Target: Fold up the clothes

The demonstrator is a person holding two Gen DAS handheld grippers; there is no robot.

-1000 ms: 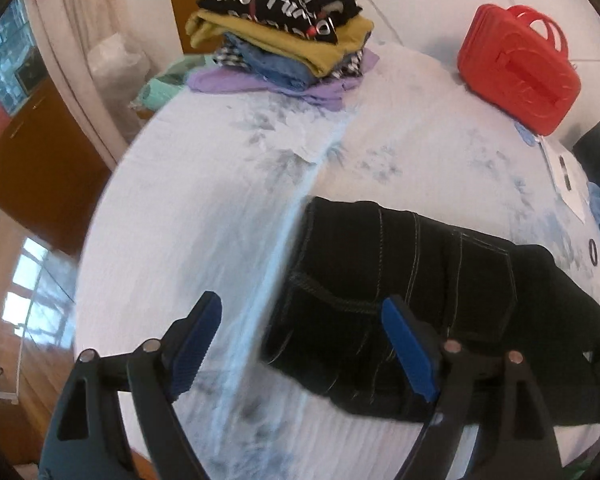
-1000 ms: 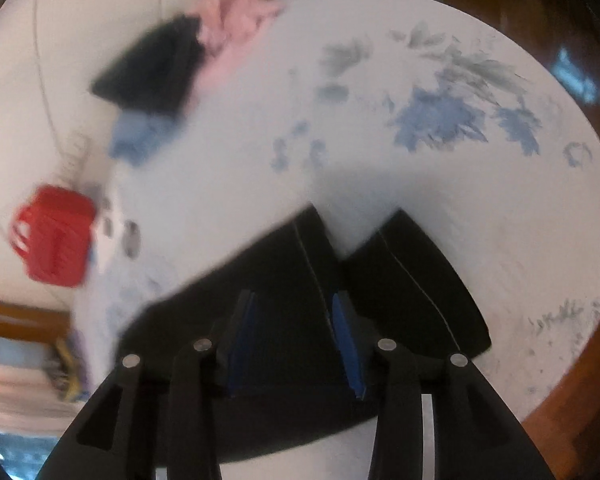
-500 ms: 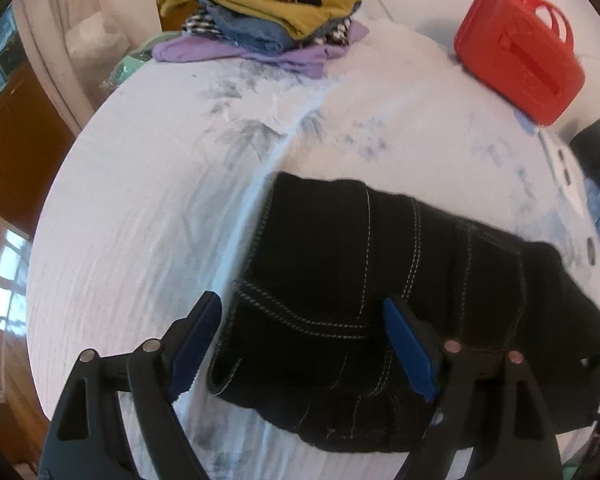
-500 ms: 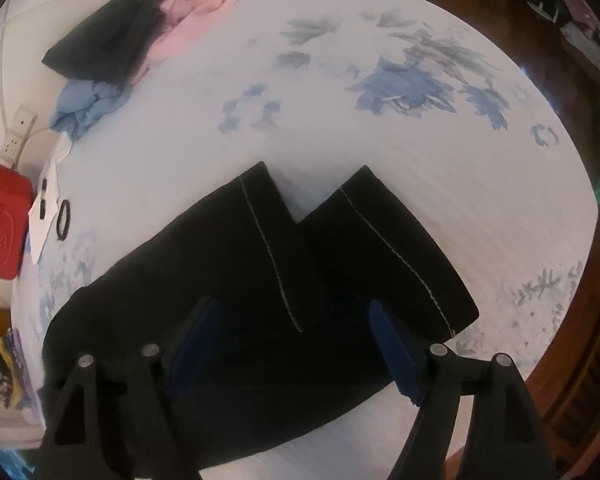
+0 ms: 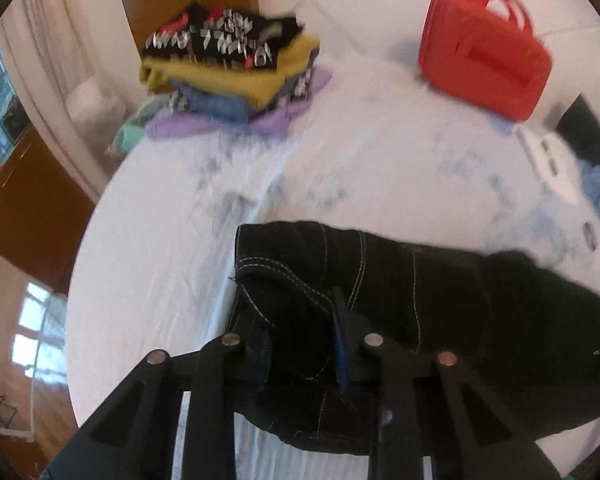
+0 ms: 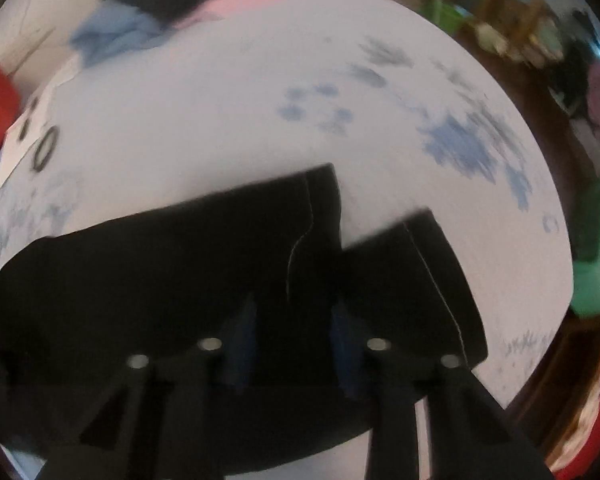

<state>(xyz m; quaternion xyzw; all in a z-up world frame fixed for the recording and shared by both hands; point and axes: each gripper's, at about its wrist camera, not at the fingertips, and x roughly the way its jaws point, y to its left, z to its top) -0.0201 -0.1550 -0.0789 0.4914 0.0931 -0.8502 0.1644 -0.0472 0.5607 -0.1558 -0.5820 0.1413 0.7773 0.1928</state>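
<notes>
Black jeans with white stitching [image 5: 440, 300] lie on the white, blue-flowered bed. In the left wrist view my left gripper [image 5: 302, 340] is shut on the waistband end, its blue pads pinching the cloth. In the right wrist view the two leg ends of the jeans [image 6: 228, 264] point away, one hem further off than the other. My right gripper [image 6: 294, 340] is shut on the nearer leg's fabric. The image is blurred from motion.
A stack of folded clothes [image 5: 232, 64] sits at the far left of the bed. A red plastic case [image 5: 484, 68] stands at the far right. Loose blue, black and pink garments [image 6: 148, 8] lie at the far edge. Wooden floor lies beyond the bed edge [image 6: 556, 184].
Both grippers were open half a second ago and have closed on the jeans. The left one took the waistband, the right one a leg. Both views have shifted slightly.
</notes>
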